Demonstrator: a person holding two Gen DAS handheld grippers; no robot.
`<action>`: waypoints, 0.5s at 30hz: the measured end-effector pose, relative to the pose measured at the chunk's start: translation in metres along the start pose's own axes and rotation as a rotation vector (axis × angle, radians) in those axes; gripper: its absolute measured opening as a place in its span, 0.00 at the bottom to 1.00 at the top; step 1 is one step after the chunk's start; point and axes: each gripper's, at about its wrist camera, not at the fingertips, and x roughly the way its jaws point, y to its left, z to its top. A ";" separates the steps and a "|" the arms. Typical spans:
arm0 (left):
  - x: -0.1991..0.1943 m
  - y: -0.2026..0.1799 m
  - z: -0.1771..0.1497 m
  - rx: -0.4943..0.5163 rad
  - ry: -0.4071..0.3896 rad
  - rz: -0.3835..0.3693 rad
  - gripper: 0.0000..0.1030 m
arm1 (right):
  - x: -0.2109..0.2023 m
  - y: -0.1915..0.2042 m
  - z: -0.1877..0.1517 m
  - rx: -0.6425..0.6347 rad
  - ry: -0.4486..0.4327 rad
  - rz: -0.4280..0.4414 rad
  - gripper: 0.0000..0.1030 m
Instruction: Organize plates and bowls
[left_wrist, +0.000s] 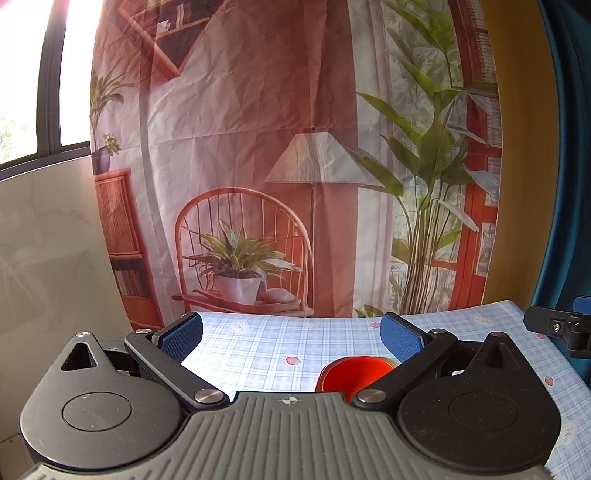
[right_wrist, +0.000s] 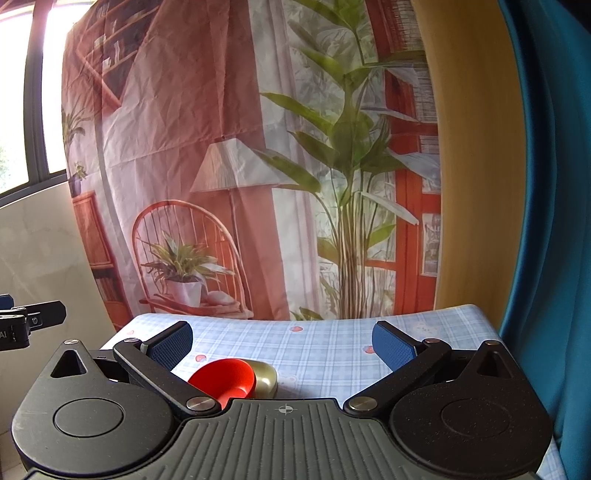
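Note:
A red bowl sits on the blue checked tablecloth, low and right of centre in the left wrist view, partly hidden by my gripper body. In the right wrist view the red bowl leans against a gold bowl just behind it. My left gripper is open and empty, held above the table with the bowl below its right finger. My right gripper is open and empty, with both bowls below its left finger.
A printed fabric backdrop hangs right behind the table's far edge. A pale wall and window stand at the left. A blue curtain hangs at the right. The other gripper's black tip shows at the right edge.

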 end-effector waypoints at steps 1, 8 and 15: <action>0.000 0.000 0.000 0.000 0.000 -0.001 1.00 | 0.000 0.000 0.000 0.000 0.001 0.000 1.00; 0.000 0.001 -0.001 -0.005 0.005 0.001 1.00 | 0.000 -0.001 -0.001 0.005 0.006 0.000 1.00; 0.001 0.002 -0.001 -0.011 0.012 -0.002 1.00 | 0.000 -0.001 -0.001 0.006 0.005 0.001 1.00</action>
